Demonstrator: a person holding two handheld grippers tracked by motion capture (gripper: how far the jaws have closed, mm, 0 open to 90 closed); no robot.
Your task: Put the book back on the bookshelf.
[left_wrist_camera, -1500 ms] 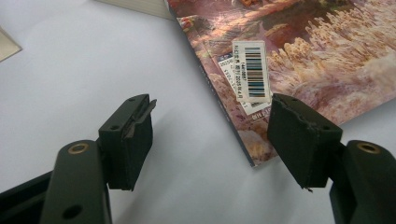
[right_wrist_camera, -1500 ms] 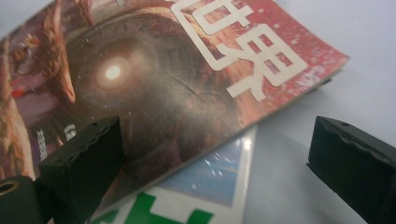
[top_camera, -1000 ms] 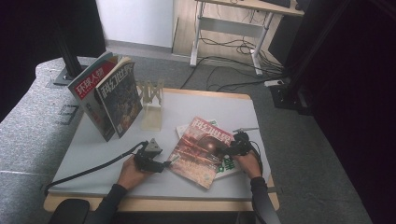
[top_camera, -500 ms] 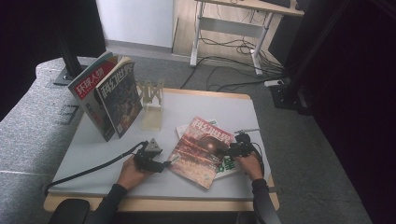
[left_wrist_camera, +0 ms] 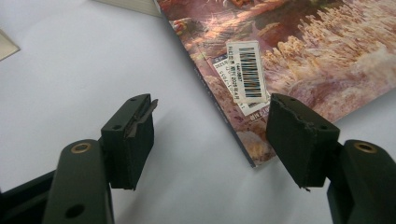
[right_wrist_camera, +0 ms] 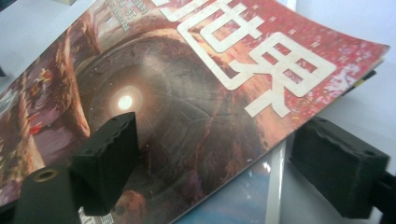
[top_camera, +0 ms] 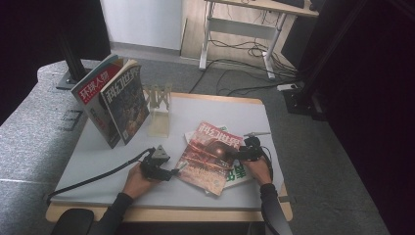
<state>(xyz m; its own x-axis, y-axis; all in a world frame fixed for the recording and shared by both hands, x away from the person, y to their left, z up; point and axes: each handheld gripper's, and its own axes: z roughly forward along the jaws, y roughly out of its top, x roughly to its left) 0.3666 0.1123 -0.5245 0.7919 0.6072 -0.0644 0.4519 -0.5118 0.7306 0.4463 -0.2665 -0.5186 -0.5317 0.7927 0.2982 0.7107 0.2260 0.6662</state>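
Item 1, left claw point(top_camera: 172, 172): jaws spread, holding nothing. We log it low over the table point(top_camera: 98, 156). The near corner of the red magazine point(top_camera: 210, 154) lies just ahead of its right jaw. In the left gripper view the barcode sticker point(left_wrist_camera: 247, 70) sits ahead, between the two pads

Item 2, right claw point(top_camera: 234, 152): jaws spread, not yet pinching. In the right gripper view it point(right_wrist_camera: 219, 158) straddles the long edge of the red magazine point(right_wrist_camera: 187, 93). One pad hangs over the cover and the other stands off beyond the edge, beside a second magazine point(right_wrist_camera: 243, 196) lying underneath

Item 3, change over the last second: slight. We find the left hand a little nearer the magazine's corner than it was. The right claw and the magazine sit about where they sat

Item 4, reading: we judge both claws are now lined up for a grasp. What remains is to close on the edge and lift the red magazine off the stack

Item 5, surroundings, well ahead of the left claw: two standing magazines point(top_camera: 120, 100) lean together there, with a pale wooden rack point(top_camera: 159, 110) beside them. That is probably where the red magazine is to go

Item 6, caution: the right claw's outer pad could catch the second magazine as it closes
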